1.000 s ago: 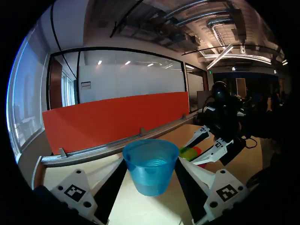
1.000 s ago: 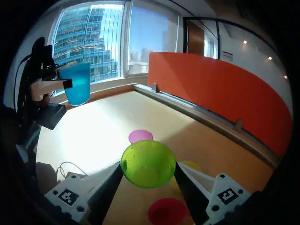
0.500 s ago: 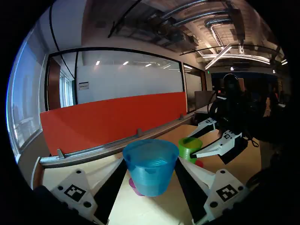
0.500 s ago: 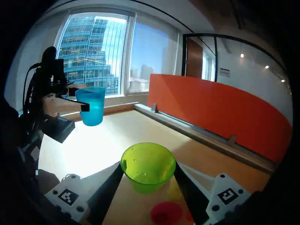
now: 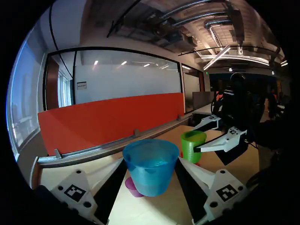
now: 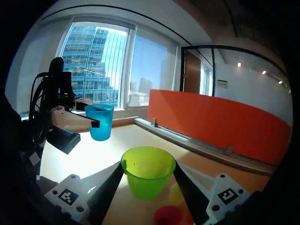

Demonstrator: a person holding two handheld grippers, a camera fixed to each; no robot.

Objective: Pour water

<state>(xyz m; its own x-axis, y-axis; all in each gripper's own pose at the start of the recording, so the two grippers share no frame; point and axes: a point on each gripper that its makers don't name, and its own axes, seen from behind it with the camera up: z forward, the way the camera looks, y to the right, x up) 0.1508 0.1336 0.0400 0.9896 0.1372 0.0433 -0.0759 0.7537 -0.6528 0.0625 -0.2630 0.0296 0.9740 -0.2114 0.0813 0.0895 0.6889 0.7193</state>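
Observation:
In the left gripper view my left gripper (image 5: pixel 150 173) is shut on a blue translucent cup (image 5: pixel 150 166) that holds water and stands upright above the table. To its right, farther off, hangs a green cup (image 5: pixel 192 146) in the right gripper (image 5: pixel 198 144). In the right gripper view my right gripper (image 6: pixel 148 179) is shut on that green cup (image 6: pixel 148 171), upright, with droplets on its inner wall. At the left of that view the blue cup (image 6: pixel 99 122) sits in the left gripper (image 6: pixel 98 120), held up over the table.
A light wooden table (image 6: pixel 123 140) runs under both grippers, backed by an orange divider panel (image 5: pixel 108 118) with a metal rail. Small coloured lids lie on it: a purple lid (image 5: pixel 132 186), a red lid (image 6: pixel 167 215) and a yellow lid (image 6: pixel 176 193). Large windows (image 6: pixel 112 67) stand behind.
The right gripper has tipped the green cup from lying toward the camera to upright and lifted it. The left gripper keeps the blue cup level; the two cups now stand closer in height.

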